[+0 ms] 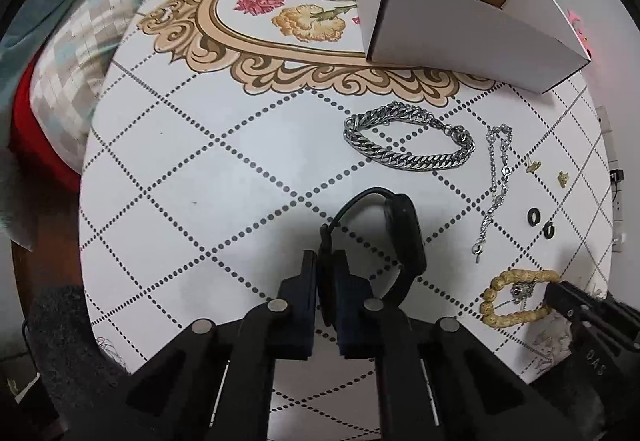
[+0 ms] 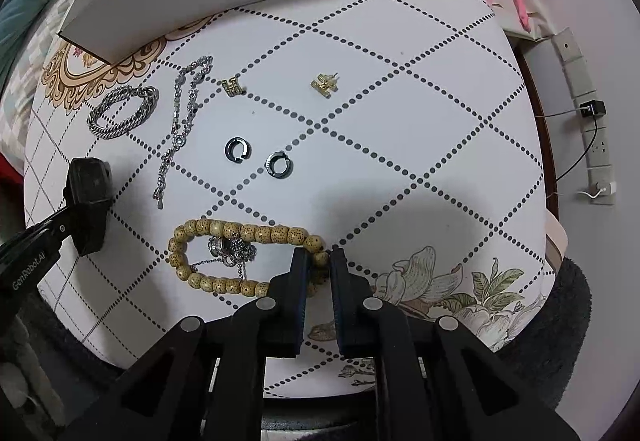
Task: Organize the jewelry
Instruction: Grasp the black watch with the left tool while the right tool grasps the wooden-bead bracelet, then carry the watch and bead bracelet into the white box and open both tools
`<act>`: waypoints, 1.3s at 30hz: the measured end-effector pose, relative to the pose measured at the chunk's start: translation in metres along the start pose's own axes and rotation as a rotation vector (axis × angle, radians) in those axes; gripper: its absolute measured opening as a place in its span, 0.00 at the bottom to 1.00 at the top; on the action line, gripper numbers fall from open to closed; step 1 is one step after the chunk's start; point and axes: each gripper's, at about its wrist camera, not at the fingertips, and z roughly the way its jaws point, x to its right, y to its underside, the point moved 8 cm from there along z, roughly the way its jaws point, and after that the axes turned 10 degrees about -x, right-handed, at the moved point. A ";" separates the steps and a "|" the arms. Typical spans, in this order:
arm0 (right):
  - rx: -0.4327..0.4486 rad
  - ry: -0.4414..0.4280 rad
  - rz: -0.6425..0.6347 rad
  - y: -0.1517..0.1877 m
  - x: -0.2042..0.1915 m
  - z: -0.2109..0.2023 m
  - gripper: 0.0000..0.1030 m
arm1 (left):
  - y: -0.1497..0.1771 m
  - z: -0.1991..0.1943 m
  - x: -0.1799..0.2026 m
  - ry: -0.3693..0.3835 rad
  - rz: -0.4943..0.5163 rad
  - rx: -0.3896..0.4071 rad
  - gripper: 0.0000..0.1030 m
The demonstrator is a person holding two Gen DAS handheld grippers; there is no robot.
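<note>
Our left tool (image 1: 325, 265) grips the watch (image 1: 404, 241) strap above the bench (image 1: 200, 169). Our right tool (image 2: 319, 261) pinches the bead bracelet (image 2: 224, 229) lying on it, near the box (image 1: 460, 17).

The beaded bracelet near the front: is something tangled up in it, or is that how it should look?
It looks odd: a thin silver chain with a ring lies bunched inside the beaded bracelet loop, crossing its near row of beads. The right tool is closed on the bracelet's end.
</note>
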 end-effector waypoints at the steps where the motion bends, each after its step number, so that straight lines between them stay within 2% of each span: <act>1: -0.002 0.000 0.000 -0.015 0.004 0.000 0.12 | 0.002 0.000 -0.001 -0.007 0.000 0.006 0.05; 5: -0.006 0.006 -0.006 -0.032 -0.002 -0.033 0.12 | 0.015 0.001 -0.002 -0.026 -0.003 0.026 0.05; 11: 0.010 0.029 -0.017 -0.029 -0.017 -0.037 0.10 | 0.025 0.004 0.000 -0.029 -0.015 0.043 0.04; 17: 0.038 -0.092 0.003 -0.025 -0.020 -0.047 0.09 | 0.025 -0.011 -0.003 -0.019 -0.020 0.063 0.04; 25: 0.114 -0.220 -0.048 -0.032 -0.039 -0.106 0.09 | 0.023 -0.060 0.001 0.016 -0.007 0.146 0.04; 28: 0.155 -0.257 -0.082 -0.038 -0.045 -0.135 0.09 | 0.016 -0.084 0.011 0.042 0.000 0.185 0.04; 31: 0.203 -0.280 -0.111 -0.044 -0.048 -0.162 0.09 | -0.015 -0.104 0.023 0.076 0.004 0.213 0.04; 39: 0.349 -0.328 -0.174 -0.097 -0.062 -0.251 0.09 | -0.084 -0.132 0.039 0.165 0.004 0.230 0.04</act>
